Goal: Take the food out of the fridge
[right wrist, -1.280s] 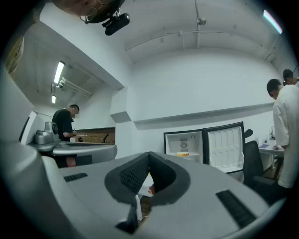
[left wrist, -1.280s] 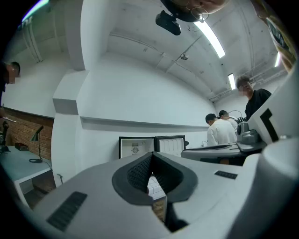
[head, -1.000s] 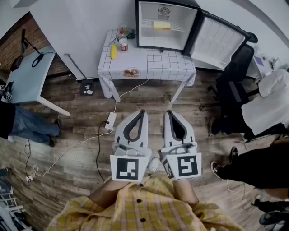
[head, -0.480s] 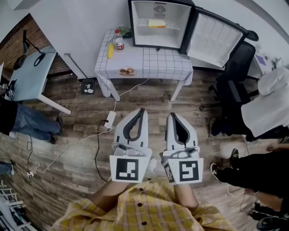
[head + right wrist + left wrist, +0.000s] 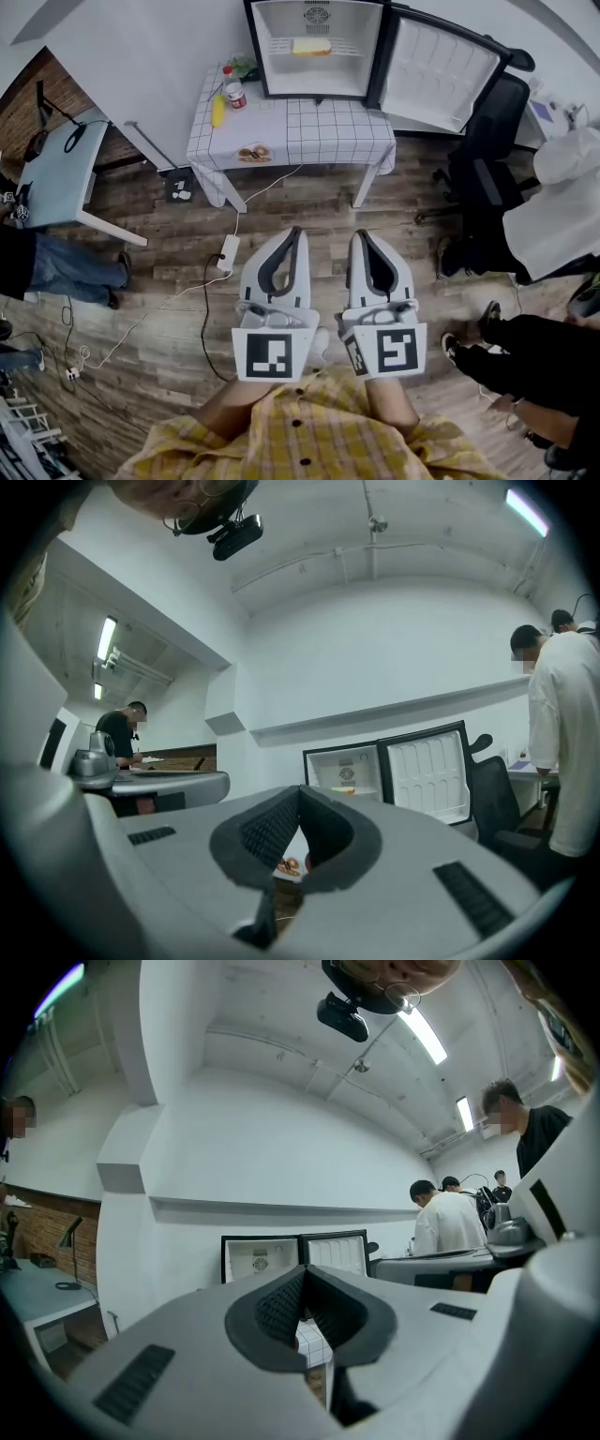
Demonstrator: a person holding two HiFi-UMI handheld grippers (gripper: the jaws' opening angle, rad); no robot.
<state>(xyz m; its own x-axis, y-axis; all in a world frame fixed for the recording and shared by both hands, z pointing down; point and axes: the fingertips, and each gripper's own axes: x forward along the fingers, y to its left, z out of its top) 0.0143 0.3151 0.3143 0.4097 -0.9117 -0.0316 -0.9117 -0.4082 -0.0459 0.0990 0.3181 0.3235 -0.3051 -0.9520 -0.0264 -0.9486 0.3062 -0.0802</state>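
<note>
My left gripper [image 5: 292, 232] and right gripper [image 5: 360, 234]: jaws pressed together, empty. Well ahead, flat pale-yellow food block [image 5: 311, 46] on open fridge [image 5: 309, 82] shelf.

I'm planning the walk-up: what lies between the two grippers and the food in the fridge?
Head view: wooden floor, then the front of the checked table bearing the open fridge, with the food on its shelf.

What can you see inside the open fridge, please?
Inside the fridge, one yellowish block of food lies on the wire shelf. Its underside and anything behind it are hidden.
</note>
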